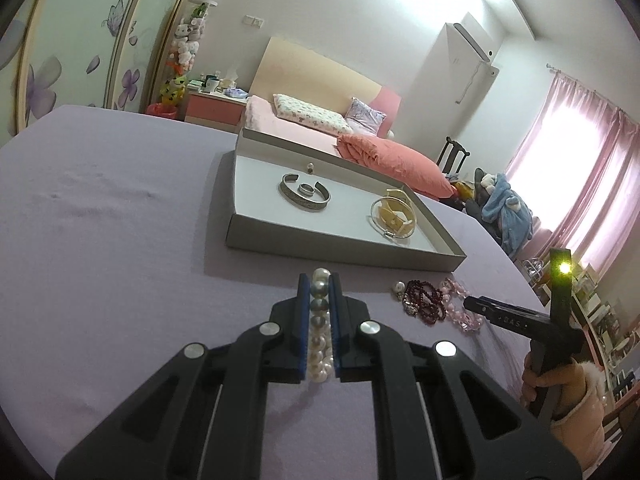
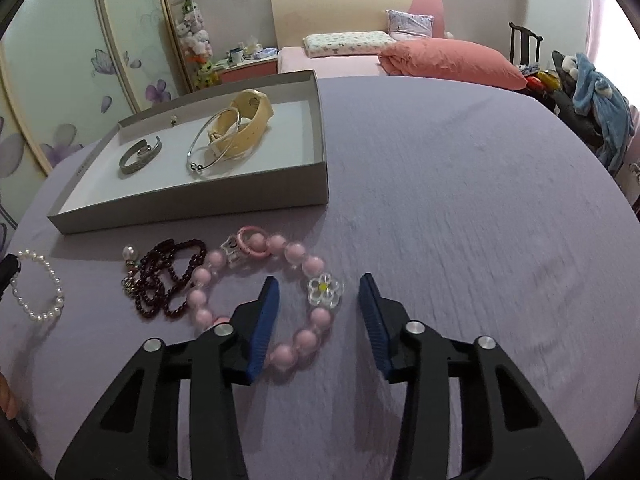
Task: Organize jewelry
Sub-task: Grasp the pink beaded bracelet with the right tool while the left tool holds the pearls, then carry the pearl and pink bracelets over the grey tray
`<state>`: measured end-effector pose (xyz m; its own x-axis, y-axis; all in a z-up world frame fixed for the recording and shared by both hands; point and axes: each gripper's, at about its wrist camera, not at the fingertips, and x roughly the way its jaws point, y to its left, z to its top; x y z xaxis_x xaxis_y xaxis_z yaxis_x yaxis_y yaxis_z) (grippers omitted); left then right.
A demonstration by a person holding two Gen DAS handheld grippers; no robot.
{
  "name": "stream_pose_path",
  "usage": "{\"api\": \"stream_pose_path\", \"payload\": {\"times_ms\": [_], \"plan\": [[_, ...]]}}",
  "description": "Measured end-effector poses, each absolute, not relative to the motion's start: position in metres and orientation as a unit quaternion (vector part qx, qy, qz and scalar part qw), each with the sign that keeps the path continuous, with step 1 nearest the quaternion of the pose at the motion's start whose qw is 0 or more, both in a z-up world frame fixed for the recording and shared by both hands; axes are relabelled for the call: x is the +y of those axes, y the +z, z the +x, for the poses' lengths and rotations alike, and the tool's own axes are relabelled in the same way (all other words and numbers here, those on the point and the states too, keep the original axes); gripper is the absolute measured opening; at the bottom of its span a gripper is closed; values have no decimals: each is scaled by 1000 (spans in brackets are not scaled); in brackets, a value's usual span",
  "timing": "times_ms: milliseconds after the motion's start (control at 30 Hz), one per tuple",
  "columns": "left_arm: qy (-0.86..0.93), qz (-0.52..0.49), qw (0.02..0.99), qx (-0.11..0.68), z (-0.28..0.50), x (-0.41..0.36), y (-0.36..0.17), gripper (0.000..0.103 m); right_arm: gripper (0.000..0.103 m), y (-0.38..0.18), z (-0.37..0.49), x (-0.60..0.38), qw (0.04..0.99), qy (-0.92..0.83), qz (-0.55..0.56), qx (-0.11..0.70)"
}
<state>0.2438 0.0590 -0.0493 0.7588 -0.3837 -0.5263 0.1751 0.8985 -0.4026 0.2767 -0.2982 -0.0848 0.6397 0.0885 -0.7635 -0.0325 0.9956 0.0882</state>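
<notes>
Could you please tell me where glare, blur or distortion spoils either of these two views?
Left wrist view: the window is blown out white and the box edges bow. Right wrist view: the purple cloth streaks with motion blur at right; the pink bead bracelet stays fairly sharp.

A bed [image 2: 400, 56] with pink bedding stands at the white wall; bright window light passes pink curtains [image 1: 580, 168].

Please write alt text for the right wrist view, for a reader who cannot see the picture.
The right gripper hangs open over a pink bead bracelet with a clear flower charm on a purple cloth. Left of it lie dark red beads and a pearl bracelet. Behind, a grey box holds a silver cuff, a bangle and a yellow band.
</notes>
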Motion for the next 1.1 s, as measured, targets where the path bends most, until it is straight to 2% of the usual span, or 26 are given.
{"api": "stream_pose_path", "payload": {"times_ms": [100, 433, 900, 1100], "plan": [[-152, -177, 921, 313, 244, 64, -51, 10, 20, -85, 276, -300, 905, 26, 25, 424], [-154, -178, 922, 309, 242, 65, -50, 10, 20, -80, 271, -302, 909, 49, 38, 413], [-169, -170, 933, 269, 226, 64, -37, 10, 20, -35, 231, -307, 955, 126, 78, 256], [-173, -164, 938, 251, 220, 62, -31, 10, 20, -31, 228, -308, 958, 132, 89, 239]]}}
